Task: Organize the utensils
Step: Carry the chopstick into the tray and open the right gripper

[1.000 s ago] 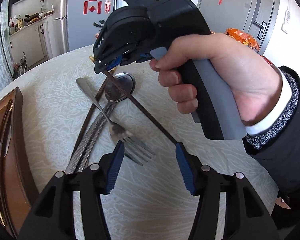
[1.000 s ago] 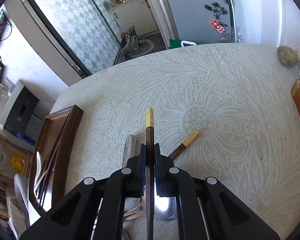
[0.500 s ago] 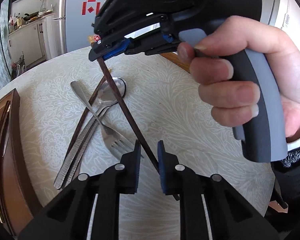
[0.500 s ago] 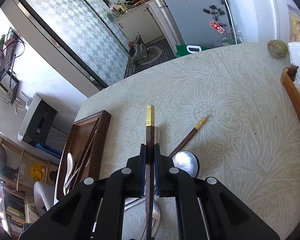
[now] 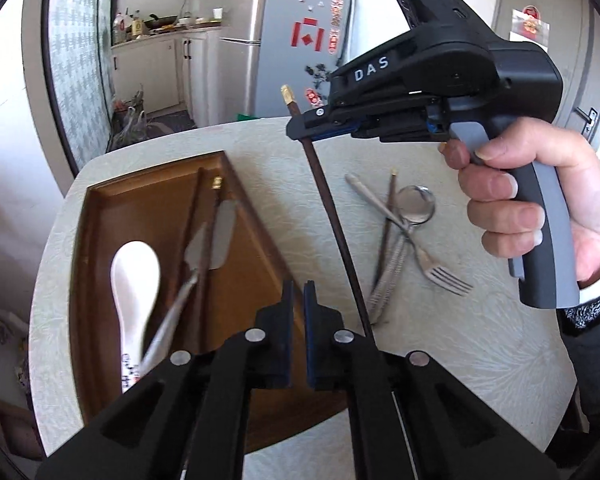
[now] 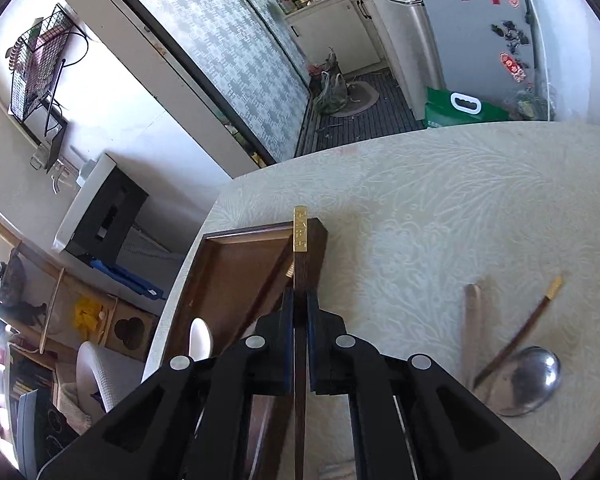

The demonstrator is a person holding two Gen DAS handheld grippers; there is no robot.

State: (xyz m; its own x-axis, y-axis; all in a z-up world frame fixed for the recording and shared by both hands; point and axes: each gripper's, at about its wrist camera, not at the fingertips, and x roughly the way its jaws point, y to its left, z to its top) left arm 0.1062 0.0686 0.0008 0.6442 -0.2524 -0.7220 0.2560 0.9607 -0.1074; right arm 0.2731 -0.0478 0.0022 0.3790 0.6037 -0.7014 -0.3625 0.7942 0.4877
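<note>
Dark wood fills the left side of my left wrist view: the tray [image 5: 100,216] lies on the pale patterned desk [image 5: 480,368] and already holds a white spoon [image 5: 134,276], a metal knife [image 5: 216,236] and a dark chopstick [image 5: 196,208] lying across one another. My left gripper [image 5: 297,300] hangs over the tray's right edge; its jaws have just been closing and now stand almost together with nothing between them. Just to their right runs the long dark chopstick [image 5: 332,220] with the gold cap, clamped near its top by my right gripper [image 5: 300,128], which my right hand [image 5: 540,200] holds above the desk. Beyond it, on the cloth, a fork [image 5: 440,268], a metal spoon [image 5: 418,210] and another chopstick [image 5: 388,216] lie crossed in a small heap, well apart from the tray. From the right wrist, my right gripper [image 6: 299,304] is closed tight on that same chopstick [image 6: 300,264], whose gold tip points ahead over the tray's [image 6: 236,236] far corner. The white spoon's [image 6: 201,340] bowl shows inside the tray at the left. To the right on the desk [image 6: 460,200] lie the metal spoon's [image 6: 528,380] bowl, the loose chopstick [image 6: 516,336] crossing it, and a blurred pale handle [image 6: 472,320] beside them.
</note>
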